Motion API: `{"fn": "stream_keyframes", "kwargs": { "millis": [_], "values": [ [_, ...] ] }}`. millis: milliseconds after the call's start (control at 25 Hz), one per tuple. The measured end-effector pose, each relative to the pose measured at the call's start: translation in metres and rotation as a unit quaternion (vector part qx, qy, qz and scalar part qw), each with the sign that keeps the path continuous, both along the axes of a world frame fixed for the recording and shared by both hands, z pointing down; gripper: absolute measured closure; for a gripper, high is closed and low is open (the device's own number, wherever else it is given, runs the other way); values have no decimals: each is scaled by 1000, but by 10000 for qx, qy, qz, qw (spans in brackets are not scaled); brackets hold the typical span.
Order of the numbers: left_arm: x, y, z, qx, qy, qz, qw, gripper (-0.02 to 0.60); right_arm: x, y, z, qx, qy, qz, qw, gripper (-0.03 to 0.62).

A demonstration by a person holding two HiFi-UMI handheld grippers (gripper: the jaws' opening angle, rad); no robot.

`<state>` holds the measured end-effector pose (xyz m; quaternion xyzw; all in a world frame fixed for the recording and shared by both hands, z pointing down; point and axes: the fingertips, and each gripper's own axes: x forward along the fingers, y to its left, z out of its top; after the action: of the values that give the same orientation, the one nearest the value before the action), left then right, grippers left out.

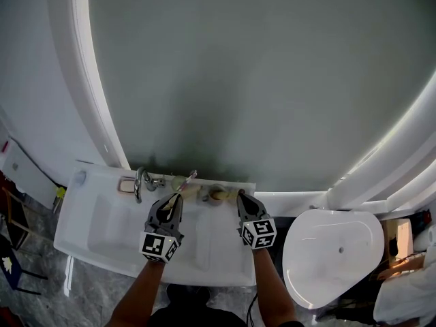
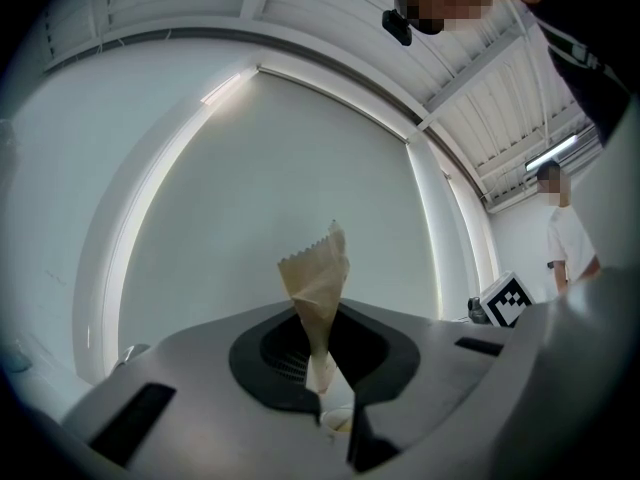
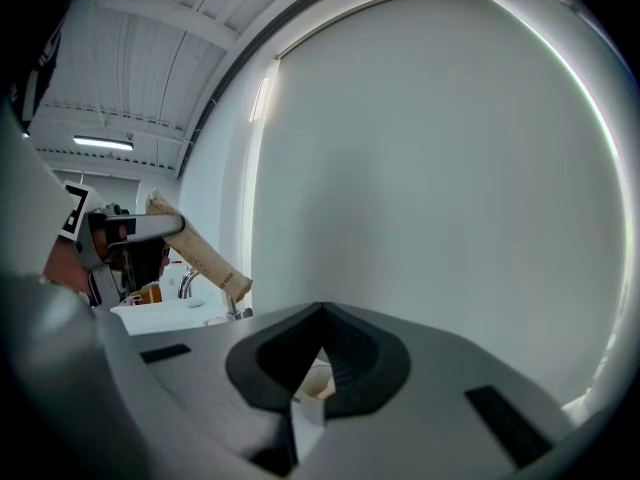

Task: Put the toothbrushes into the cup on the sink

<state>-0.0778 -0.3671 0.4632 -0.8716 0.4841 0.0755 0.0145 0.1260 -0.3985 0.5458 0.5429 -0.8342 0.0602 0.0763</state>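
While the person is standing over the white sink (image 1: 92, 234), both grippers are being held out over its back edge, just under the big arched mirror (image 1: 259, 80). The left gripper (image 1: 176, 200) is clamping its jaws tight on a paper-wrapped toothbrush (image 2: 316, 280). The tan, crinkled wrapper with its serrated end is sticking up out of the closed fingers. In the right gripper view the same packet is slanting down out of that gripper, with the faucet (image 1: 139, 182) showing just behind it. The right gripper (image 1: 240, 197) is hovering alongside, apart from the left one, with its jaws pressed together so the tips are meeting. Something pale is showing low in the slot between them, but I cannot tell what it is. On the ledge behind the basin a pale cup (image 1: 178, 182) is sitting just beyond the left gripper's tip, and a pink-ended toothbrush (image 1: 191, 176) seems to be leaning out of it toward the mirror. A second round, tan container (image 1: 218, 194) is standing on the same ledge between the two grippers' tips, just beside the right one. A small tray (image 1: 126, 184) is lying on the ledge to the left of the faucet, and a white toilet (image 1: 334, 251) is sitting on the floor to the right of the sink.
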Motion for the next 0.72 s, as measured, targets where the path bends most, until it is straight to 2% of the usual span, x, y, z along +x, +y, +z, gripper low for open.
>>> {"fn": "stream_keyframes", "kwargs": {
  "millis": [400,720],
  "values": [
    [1,7,-5,40,-26,43,10000,543,-9,34,-28,236,53,-34,9997,566],
    [-3,15,-3,41,-26,41,10000,543,-4,68,-64,737,-40,88,9972,566]
  ]
}}
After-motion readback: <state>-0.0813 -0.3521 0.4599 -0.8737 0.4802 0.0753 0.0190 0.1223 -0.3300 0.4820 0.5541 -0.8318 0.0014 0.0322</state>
